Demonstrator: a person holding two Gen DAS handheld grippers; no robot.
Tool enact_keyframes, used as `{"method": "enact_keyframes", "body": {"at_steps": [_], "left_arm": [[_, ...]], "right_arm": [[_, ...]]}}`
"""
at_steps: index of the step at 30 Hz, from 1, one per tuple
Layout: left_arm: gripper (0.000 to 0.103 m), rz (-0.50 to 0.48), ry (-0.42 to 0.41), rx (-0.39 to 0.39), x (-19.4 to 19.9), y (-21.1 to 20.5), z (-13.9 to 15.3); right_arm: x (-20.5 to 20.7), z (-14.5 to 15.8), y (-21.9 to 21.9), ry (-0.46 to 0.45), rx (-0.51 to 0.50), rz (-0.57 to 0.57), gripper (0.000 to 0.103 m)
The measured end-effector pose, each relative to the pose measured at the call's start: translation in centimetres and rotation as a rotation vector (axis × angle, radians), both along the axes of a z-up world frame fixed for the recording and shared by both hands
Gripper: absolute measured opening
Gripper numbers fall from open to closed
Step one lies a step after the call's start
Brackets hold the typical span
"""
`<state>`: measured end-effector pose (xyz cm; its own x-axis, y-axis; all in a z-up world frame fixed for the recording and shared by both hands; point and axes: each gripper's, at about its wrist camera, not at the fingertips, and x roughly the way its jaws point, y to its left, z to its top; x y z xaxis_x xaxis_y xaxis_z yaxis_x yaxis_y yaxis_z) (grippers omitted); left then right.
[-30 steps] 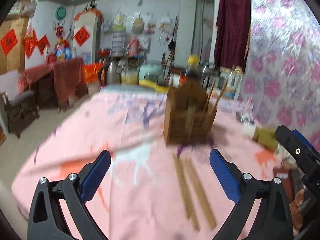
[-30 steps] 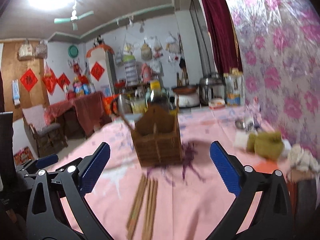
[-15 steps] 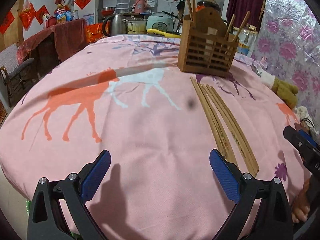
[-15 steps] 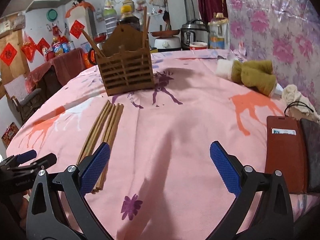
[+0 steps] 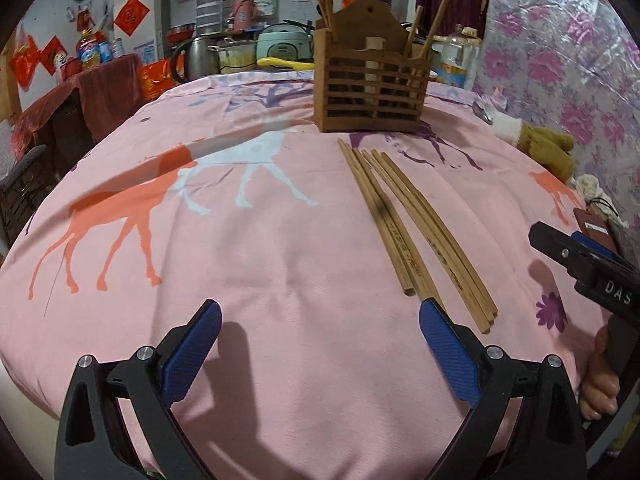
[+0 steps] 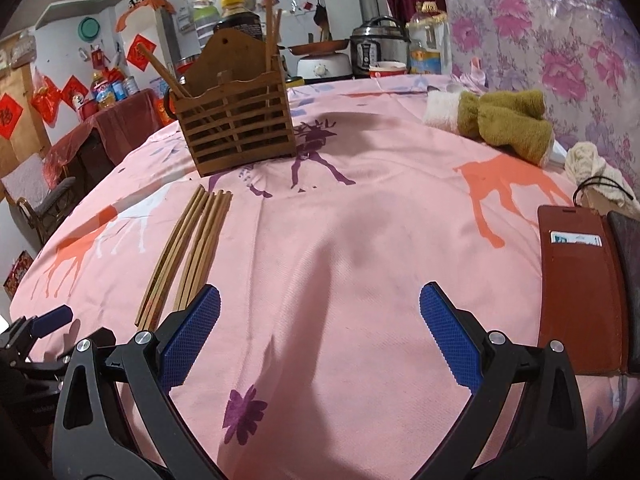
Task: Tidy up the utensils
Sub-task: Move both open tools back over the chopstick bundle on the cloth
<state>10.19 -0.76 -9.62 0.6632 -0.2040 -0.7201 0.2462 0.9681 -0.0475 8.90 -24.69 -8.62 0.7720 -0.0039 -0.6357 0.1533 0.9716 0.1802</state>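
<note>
Several wooden chopsticks [image 5: 412,224] lie side by side on the pink deer-print tablecloth [image 5: 260,248]; they also show in the right wrist view [image 6: 188,252]. A slatted wooden utensil holder [image 5: 370,86] stands upright beyond them with a few chopsticks in it; it shows in the right wrist view too [image 6: 236,120]. My left gripper [image 5: 320,344] is open and empty, low over the cloth, its right finger near the chopsticks' near ends. My right gripper [image 6: 320,332] is open and empty, right of the chopsticks.
A green and white stuffed toy [image 6: 496,124] lies at the table's right. A red-brown wallet case [image 6: 580,288] and a cream cloth [image 6: 596,176] lie at the right edge. Cookers, bottles and a kettle [image 5: 196,56] stand behind the table.
Both grippers have tipped down and come low over the table, closer to the chopsticks. Both stayed open. The chopsticks and the holder have not moved.
</note>
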Motion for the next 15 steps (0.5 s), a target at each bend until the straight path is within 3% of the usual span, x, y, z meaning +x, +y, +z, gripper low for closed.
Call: {"method": "enact_keyframes", "body": {"at_steps": [7, 15], "left_arm": [[0.097, -0.031, 0.021, 0.072, 0.4, -1.7, -1.1], [0.097, -0.032, 0.024, 0.068, 1.3, -2.1, -1.1]], "right_arm": [[0.2, -0.1, -0.2, 0.011, 0.013, -0.004, 0.096], [0.3, -0.4, -0.4, 0.024, 0.032, -0.01, 0.096]]}}
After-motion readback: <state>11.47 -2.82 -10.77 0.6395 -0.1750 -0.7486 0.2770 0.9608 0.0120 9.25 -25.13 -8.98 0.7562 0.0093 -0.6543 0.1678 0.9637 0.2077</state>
